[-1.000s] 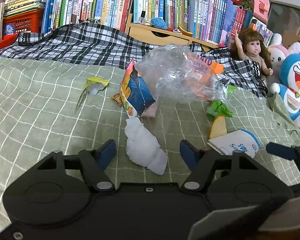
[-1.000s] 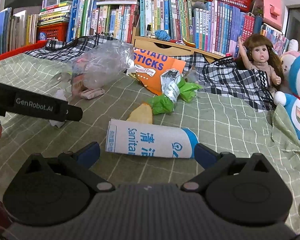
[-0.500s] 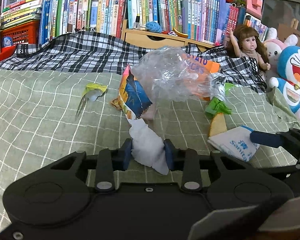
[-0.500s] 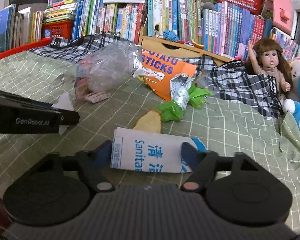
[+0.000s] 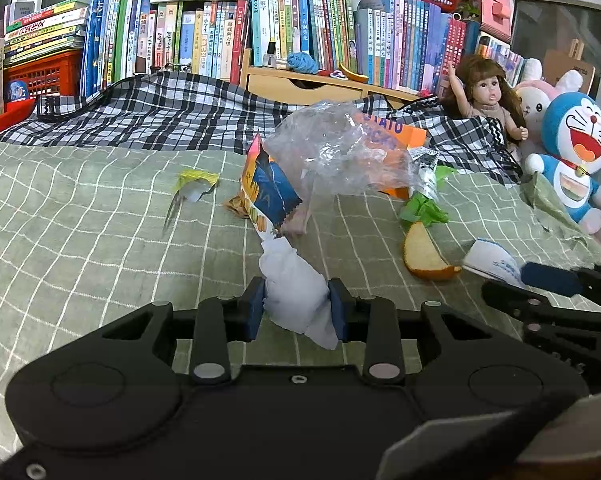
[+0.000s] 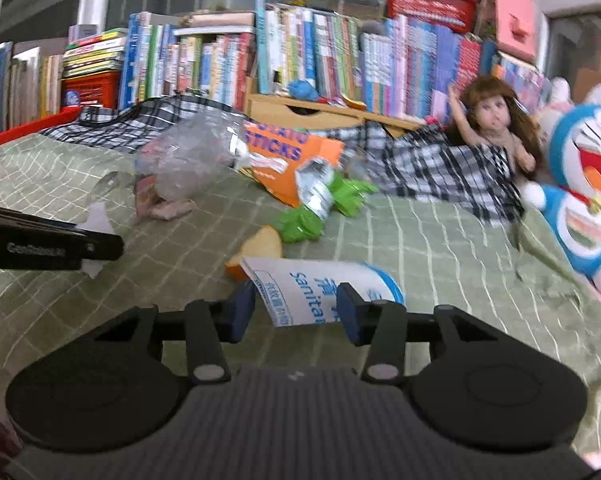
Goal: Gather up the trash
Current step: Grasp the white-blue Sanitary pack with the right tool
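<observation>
You're clamping the tissue in the left gripper and closing the right gripper around the packet, gathering two pieces together.

Doraemon plush blurred, cut off at right edge.

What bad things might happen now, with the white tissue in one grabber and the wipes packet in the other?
1. The left gripper pinches only the middle of the crumpled tissue; its loose tail hangs below the jaws and may tear or slip out.
2. The right gripper's jaws are closing on the sanitary wipes packet, which sticks out far past them and could sag or slide free.
3. The orange peel touching the packet may get dragged along.
</observation>
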Available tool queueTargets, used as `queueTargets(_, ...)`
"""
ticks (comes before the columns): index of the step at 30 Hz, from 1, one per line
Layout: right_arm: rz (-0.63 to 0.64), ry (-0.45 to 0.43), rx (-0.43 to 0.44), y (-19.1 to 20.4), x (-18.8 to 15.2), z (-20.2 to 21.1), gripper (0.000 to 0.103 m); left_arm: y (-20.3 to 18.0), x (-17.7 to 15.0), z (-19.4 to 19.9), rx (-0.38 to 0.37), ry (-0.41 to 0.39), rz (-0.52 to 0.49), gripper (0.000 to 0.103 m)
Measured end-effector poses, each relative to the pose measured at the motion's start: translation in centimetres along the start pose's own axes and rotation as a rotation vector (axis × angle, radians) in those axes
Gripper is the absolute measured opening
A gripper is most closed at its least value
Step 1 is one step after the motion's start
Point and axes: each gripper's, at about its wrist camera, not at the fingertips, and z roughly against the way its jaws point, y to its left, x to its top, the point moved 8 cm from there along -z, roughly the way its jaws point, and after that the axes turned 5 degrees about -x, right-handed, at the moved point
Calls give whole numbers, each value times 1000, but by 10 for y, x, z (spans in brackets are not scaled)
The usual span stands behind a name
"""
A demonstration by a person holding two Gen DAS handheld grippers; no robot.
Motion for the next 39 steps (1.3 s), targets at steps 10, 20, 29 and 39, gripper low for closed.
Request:
queueTargets(10, -96, 157, -123, -45, -25, 8, 73, -3, -4, 7, -10, 5, -15, 32)
queueTargets(20, -219, 117, -126, -47, -4, -17, 88, 4, -5, 4, -27, 16, 13, 48)
queueTargets(29, -250, 144, -195, -48, -13, -50, 82, 11, -6, -11, -12, -22, 82, 73)
queueTargets(39, -244, 113, -118, -36, -11, -25, 33, 3, -10, 2, -12, -27, 33, 29)
